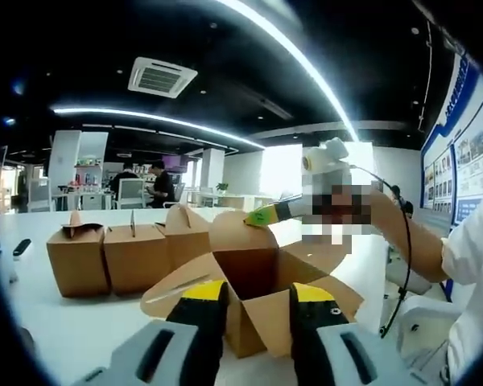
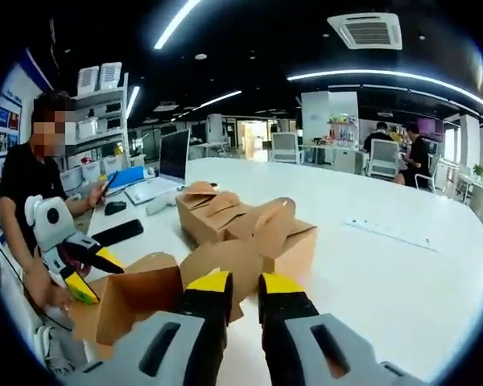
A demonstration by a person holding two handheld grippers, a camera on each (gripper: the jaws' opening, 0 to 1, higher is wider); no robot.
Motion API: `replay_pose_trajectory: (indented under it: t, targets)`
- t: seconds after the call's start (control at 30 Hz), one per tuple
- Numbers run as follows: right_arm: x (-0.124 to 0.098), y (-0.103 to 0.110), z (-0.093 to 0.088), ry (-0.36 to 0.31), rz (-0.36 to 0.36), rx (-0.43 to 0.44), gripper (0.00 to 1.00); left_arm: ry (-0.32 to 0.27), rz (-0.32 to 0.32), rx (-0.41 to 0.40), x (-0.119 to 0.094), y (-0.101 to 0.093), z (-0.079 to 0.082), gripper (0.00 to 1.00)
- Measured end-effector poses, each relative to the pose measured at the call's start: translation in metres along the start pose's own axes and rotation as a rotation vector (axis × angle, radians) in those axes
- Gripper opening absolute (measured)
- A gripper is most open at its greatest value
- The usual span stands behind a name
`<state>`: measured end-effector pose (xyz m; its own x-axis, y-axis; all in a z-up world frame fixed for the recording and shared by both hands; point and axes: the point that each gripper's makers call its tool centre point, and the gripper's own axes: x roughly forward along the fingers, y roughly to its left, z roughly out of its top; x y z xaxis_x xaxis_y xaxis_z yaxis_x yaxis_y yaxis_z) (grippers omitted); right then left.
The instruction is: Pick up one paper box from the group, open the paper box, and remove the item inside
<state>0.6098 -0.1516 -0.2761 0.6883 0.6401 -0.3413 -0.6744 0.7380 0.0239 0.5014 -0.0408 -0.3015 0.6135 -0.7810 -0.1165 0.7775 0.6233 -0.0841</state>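
Left tool [image 1: 258, 301] is parted around the near flap of the opened paper box [image 1: 253, 277] on the white counter [image 1: 56, 322]. Right tool [image 2: 243, 296] is nearly closed, pinching a brown flap [image 2: 225, 261]. Closed boxes [image 1: 117, 253] sit just beside it. Wall poster [image 1: 459, 173] text is unreadable.

No legible text, brand, number or sign. The wall display boards [image 1: 459, 165] carry blue headings and printed panels, too small and blurred to read. The brown paper boxes [image 1: 129, 256] show plain, unprinted faces in both gripper views.
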Motion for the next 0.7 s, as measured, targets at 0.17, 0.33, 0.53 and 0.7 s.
replay_pose_trajectory:
  t: [0.17,0.33,0.53,0.7]
  targets:
    - [0.001,-0.002,-0.007,0.010,0.000,0.005,0.16,-0.002,-0.005,0.001,0.000,-0.001,0.000,0.34]
    - [0.005,-0.003,-0.018,0.033,0.004,0.020,0.17,0.002,-0.010,0.001,0.000,0.000,-0.001,0.37]
    - [0.005,-0.003,-0.023,0.059,0.001,-0.016,0.19,0.019,-0.021,-0.007,-0.001,0.004,-0.005,0.47]
    - [0.008,0.000,-0.026,0.071,0.014,-0.024,0.20,0.061,-0.059,0.018,0.002,-0.004,-0.017,0.56]
